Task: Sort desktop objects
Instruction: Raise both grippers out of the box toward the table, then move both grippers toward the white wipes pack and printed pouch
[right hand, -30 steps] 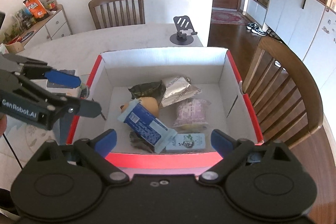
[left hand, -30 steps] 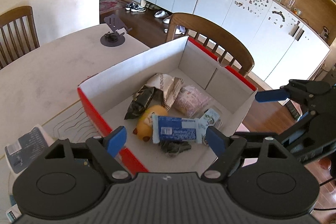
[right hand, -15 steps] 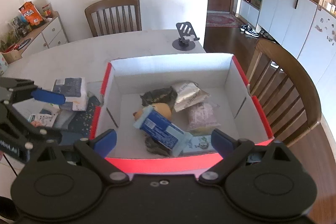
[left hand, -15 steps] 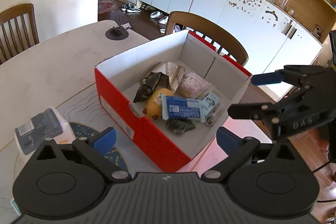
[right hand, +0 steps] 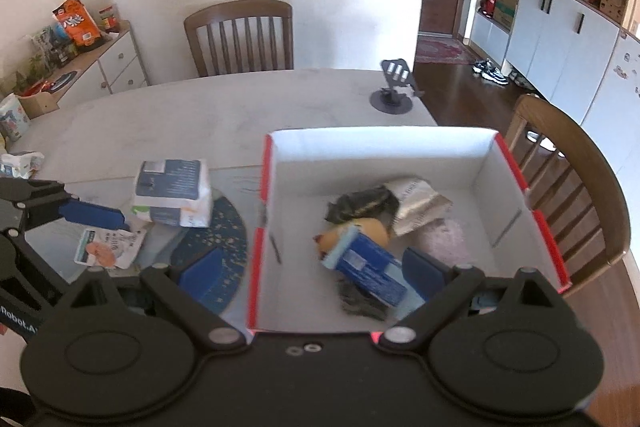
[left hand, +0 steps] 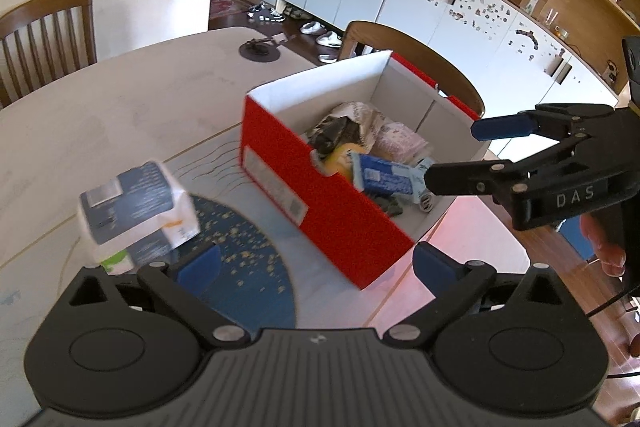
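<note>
A red box point(left hand: 320, 203) with white inner walls point(right hand: 380, 151) stands on the table. Inside lie a blue packet point(left hand: 384, 175), a yellow item point(left hand: 344, 153), a dark wrapper point(right hand: 360, 203), a silver pouch point(right hand: 416, 199) and a pink packet point(left hand: 400, 141). My left gripper point(left hand: 316, 263) is open and empty over the blue mat, short of the box's red side. My right gripper point(right hand: 312, 275) is open too, above the box's near-left corner, holding nothing. A blue-and-white tissue pack point(left hand: 136, 211) sits left of the box.
A small white sachet point(right hand: 106, 247) lies on the round blue mat point(right hand: 212, 239) beside the tissue pack. A black phone stand point(right hand: 394, 95) is at the table's far edge. Wooden chairs point(right hand: 240, 35) stand behind and to the right point(right hand: 576, 187).
Both grippers drew back from over the box and shifted left, so the box now sits further right. The left jaws spread wider. The blue packet stays in the box.
</note>
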`<state>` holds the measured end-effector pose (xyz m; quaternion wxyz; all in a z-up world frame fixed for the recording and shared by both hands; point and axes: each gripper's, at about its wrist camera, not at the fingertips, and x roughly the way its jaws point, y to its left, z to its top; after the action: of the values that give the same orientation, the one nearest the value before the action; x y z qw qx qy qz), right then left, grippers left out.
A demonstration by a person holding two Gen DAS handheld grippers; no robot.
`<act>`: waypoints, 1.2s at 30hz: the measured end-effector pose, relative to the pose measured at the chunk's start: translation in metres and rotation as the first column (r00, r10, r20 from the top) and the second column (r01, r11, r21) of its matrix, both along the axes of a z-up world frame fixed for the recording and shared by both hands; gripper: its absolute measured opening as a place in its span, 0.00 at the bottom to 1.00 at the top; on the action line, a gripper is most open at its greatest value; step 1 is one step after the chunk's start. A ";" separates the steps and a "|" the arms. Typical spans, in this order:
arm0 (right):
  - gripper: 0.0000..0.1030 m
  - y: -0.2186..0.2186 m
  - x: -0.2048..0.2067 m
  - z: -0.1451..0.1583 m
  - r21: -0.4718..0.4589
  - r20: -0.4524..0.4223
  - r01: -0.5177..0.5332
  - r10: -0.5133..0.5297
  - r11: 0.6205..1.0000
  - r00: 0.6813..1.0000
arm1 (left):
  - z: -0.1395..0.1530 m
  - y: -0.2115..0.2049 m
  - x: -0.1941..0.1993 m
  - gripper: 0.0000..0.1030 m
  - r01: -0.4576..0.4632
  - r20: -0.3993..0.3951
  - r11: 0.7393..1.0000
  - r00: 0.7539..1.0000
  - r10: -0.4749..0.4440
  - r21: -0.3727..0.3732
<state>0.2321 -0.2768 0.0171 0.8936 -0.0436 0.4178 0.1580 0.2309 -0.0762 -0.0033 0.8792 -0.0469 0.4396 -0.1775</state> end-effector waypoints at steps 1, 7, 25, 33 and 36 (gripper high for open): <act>0.94 0.005 0.000 0.000 0.001 0.000 -0.004 0.004 1.000 1.000 | 0.000 0.004 -0.002 1.00 -0.003 0.000 1.000 1.000 0.003 0.002; 0.94 0.035 0.004 -0.001 0.002 0.003 -0.035 0.035 0.999 0.999 | -0.005 0.032 -0.011 1.00 -0.022 -0.003 1.000 1.000 0.022 0.010; 0.95 0.113 0.034 -0.016 -0.008 -0.022 -0.129 0.129 0.992 0.991 | -0.032 0.095 -0.021 1.00 -0.059 -0.034 0.998 0.998 0.060 0.013; 0.95 0.141 0.050 -0.026 -0.039 -0.047 -0.214 0.212 0.976 0.976 | -0.045 0.111 -0.022 1.00 -0.052 -0.044 0.999 0.998 0.052 0.014; 0.95 0.152 0.054 -0.028 -0.067 -0.049 -0.284 0.281 0.956 0.958 | -0.051 0.114 -0.021 1.00 -0.048 -0.047 0.999 0.998 0.049 0.014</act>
<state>0.2859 -0.1250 -0.0107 0.8513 -0.1327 0.4303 0.2694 0.2096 0.0378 -0.0541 0.8728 -0.0561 0.4603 -0.1521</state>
